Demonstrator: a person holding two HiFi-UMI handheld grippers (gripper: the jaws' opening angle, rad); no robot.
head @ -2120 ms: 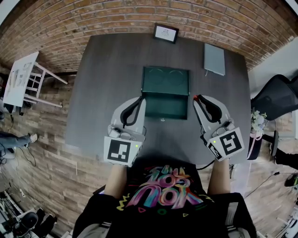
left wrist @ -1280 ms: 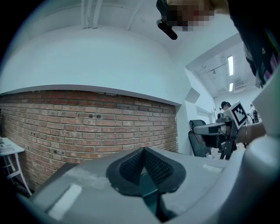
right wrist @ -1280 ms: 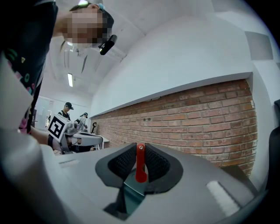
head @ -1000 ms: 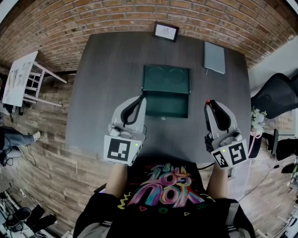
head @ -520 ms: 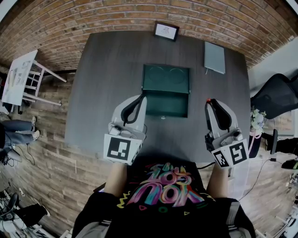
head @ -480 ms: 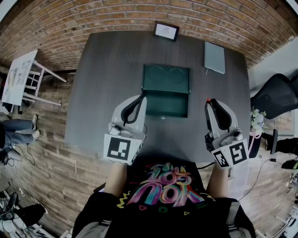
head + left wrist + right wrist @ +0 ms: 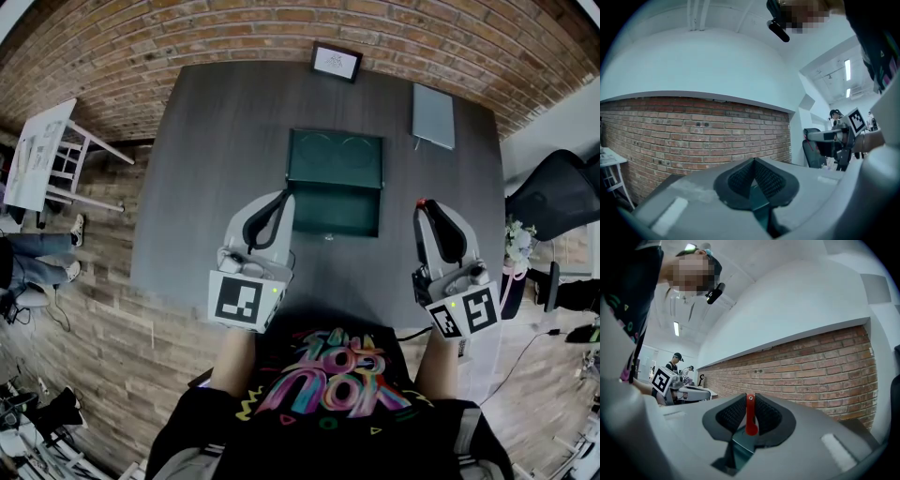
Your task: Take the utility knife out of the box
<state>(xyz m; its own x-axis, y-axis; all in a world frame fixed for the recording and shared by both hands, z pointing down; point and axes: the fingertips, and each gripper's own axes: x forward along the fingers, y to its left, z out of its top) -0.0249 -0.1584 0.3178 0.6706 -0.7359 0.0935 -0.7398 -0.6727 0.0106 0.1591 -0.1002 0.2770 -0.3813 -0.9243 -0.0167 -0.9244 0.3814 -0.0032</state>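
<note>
Head view shows me a dark grey bench point(image 7: 216, 169) with the green box point(image 7: 334, 214) lying open at its centre, lid folded back towards the far edge. I see nothing lying in either half of it. The left gripper point(image 7: 284, 197) sits at the box's near left corner, its tip just beside the rim; I cannot tell whether it touches. The right gripper point(image 7: 421, 204) is off to the right of the box, clear of it, with a small red tip showing at its nose.

In the right gripper view, the 2 jaws are clenched on the red utility knife point(image 7: 750, 416). The knife stands upright between the ribbed pads point(image 7: 732, 416), its narrow end with a small hole poking out past them. So the knife is out of the box, held over bare bench on the box's right side.

In the left gripper view, the jaws are pressed together with nothing between them, and they point level at a red brick wall point(image 7: 693, 136).

At the bench's far edge I see a small framed picture point(image 7: 336, 63), and a flat grey notebook point(image 7: 432, 117) lies at the far right.
</note>
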